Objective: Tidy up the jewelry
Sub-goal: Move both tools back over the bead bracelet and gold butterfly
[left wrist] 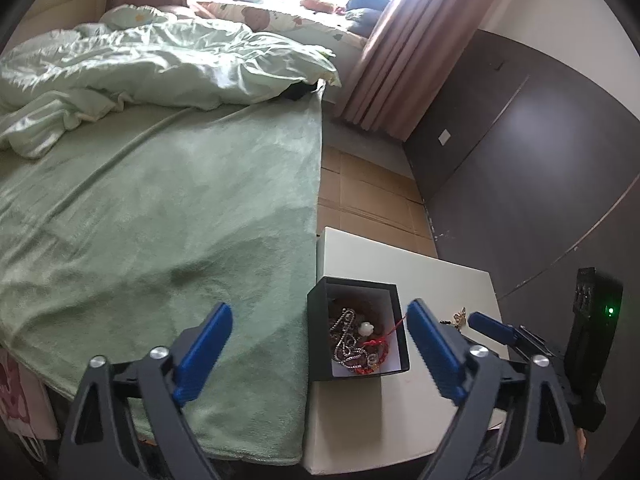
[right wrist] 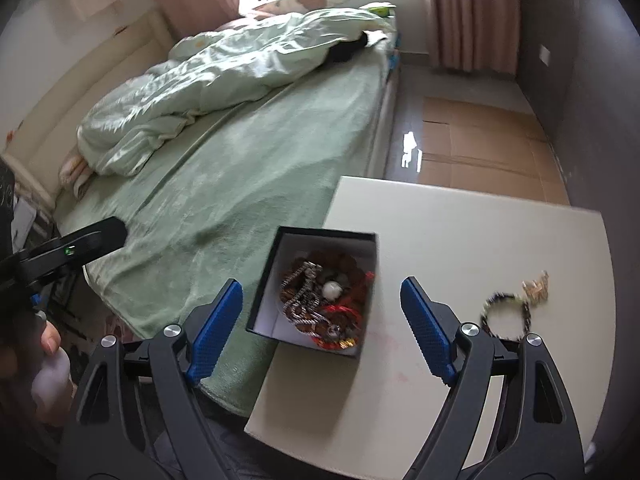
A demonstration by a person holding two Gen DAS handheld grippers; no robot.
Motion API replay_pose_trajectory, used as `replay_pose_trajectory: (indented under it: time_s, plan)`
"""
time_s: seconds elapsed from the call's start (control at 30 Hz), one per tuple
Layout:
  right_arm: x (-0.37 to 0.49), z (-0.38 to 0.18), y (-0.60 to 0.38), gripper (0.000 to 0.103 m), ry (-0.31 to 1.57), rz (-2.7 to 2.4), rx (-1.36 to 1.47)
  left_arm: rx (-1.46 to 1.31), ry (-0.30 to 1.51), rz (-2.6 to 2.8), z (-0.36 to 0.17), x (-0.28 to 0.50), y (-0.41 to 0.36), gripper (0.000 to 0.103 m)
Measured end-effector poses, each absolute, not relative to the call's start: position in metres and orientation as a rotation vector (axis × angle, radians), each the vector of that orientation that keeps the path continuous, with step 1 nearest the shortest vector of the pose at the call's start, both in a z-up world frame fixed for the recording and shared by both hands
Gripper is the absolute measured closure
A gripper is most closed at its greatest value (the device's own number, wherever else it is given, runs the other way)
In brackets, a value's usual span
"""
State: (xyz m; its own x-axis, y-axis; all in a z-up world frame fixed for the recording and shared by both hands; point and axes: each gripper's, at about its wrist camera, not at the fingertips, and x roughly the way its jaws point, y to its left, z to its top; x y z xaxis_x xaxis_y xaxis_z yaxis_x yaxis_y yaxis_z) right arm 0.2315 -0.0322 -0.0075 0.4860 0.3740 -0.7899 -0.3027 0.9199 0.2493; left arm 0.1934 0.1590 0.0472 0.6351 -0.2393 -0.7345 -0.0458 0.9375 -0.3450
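Note:
A black open box [left wrist: 320, 316] [right wrist: 264, 300] with a white inside stands at the left edge of a white table [left wrist: 440, 276] [right wrist: 460, 232]. It holds a tangle of jewelry [left wrist: 354, 338] [right wrist: 320, 304]: silver chain, a white bead, red cord. A dark beaded bracelet [right wrist: 506, 316] and a small gold piece [right wrist: 536, 286] [left wrist: 459, 316] lie on the table to the right of the box. My left gripper [left wrist: 320, 340] is open above the box's left side. My right gripper [right wrist: 320, 314] is open, its jaws either side of the box; one blue finger also shows in the left wrist view [left wrist: 490, 325].
A bed with a green blanket [left wrist: 160, 220] [right wrist: 240, 168] touches the table's left side; a crumpled pale duvet [left wrist: 140, 64] lies at its far end. A dark wall [left wrist: 540, 160] and pink curtain [left wrist: 400, 52] stand at the right, with tan floor [right wrist: 480, 148] beyond the table.

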Motion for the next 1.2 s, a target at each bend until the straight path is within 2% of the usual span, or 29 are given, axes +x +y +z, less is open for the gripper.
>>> replay_pose_trajectory:
  time_s: [0.17,0.6,0.9,0.93,1.0,1.07,1.2]
  plan:
    - [0.218,-0.014,-0.07,0.022,0.977,0.351,0.167,-0.296,0.871,-0.127,0.05,0.194,0.136,0.011]
    - [0.194,-0.024,-0.167,0.022,0.955,0.201,0.25,-0.228,0.893,-0.25,0.032,0.2,0.049,0.011]
    - [0.162,-0.045,-0.234,0.022,0.928,0.066,0.275,-0.042,0.901,-0.36,0.023,0.207,-0.033,0.013]
    - [0.162,-0.047,-0.243,0.022,0.929,0.061,0.291,-0.039,0.91,-0.369,0.02,0.209,-0.038,0.014]
    - [0.161,-0.051,-0.256,0.022,0.927,0.045,0.307,-0.033,0.935,-0.386,0.01,0.213,-0.049,0.025]
    - [0.16,-0.052,-0.265,0.022,0.921,0.033,0.313,-0.027,0.961,-0.392,0.0,0.216,-0.058,0.028]
    - [0.161,-0.061,-0.283,0.022,0.92,0.016,0.348,-0.029,1.023,-0.412,-0.023,0.223,-0.074,0.043]
